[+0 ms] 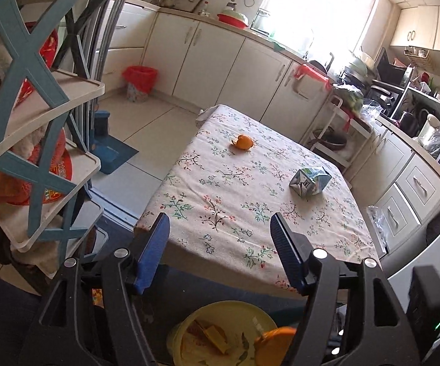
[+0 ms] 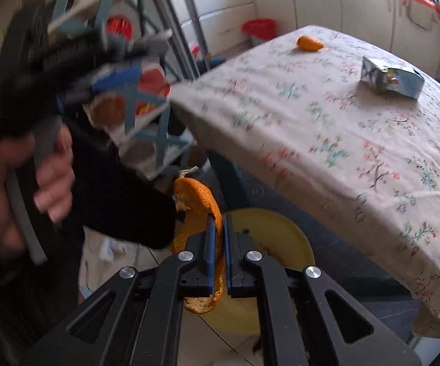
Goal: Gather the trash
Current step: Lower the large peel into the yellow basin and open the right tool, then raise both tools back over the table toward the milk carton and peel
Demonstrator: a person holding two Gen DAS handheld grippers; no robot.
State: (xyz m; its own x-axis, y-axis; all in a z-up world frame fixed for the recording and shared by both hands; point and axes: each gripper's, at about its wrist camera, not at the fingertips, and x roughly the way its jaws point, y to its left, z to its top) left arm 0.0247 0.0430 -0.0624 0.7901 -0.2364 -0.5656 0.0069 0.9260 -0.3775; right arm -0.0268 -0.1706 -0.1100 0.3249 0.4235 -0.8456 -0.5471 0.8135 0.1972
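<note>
My right gripper is shut on a large orange peel and holds it over a yellow bin on the floor below the table's near edge. The bin also shows in the left wrist view with scraps inside and the peel at its rim. My left gripper is open and empty above the bin, facing the table. On the floral tablecloth lie a small orange peel and a crumpled blue-white carton. Both show in the right wrist view: peel, carton.
A blue-and-white shelf rack stands left of the table. A red-lined waste bin sits by the far cabinets. A blue mat lies on the floor. White drawers flank the table's right. The left gripper and hand appear blurred.
</note>
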